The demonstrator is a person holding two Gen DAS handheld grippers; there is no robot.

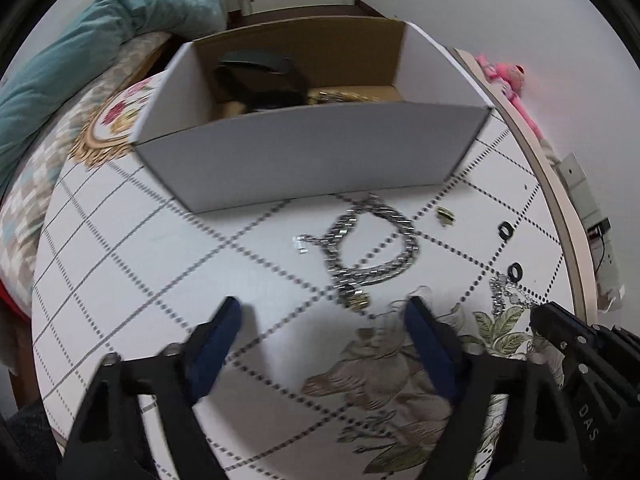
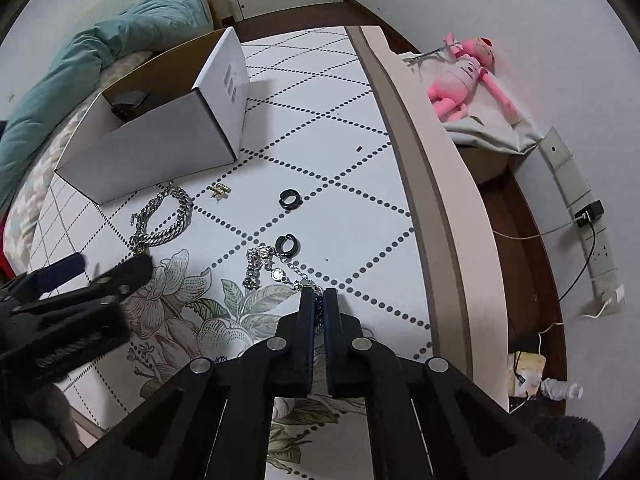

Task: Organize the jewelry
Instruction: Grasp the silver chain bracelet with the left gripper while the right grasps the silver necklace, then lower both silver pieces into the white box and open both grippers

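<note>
White bench [image 2: 320, 128] with a dotted diamond pattern and printed flowers carries everything, its tan edge running along the right side. Toward its far left corner stands an open white cardboard box [image 1: 304, 152] with dark items and something gold inside. Just in front of the box lies a heavy silver chain [image 1: 368, 248], looped on itself. The left gripper [image 1: 324, 312] hovers before that chain, jaws wide apart and empty. Nearer the right edge, the right gripper [image 2: 319, 296] is closed on one end of a thin charm bracelet [image 2: 272, 268]. Two black rings [image 2: 291, 199] [image 2: 288, 243] and a small gold earring [image 2: 220, 191] rest between.
</note>
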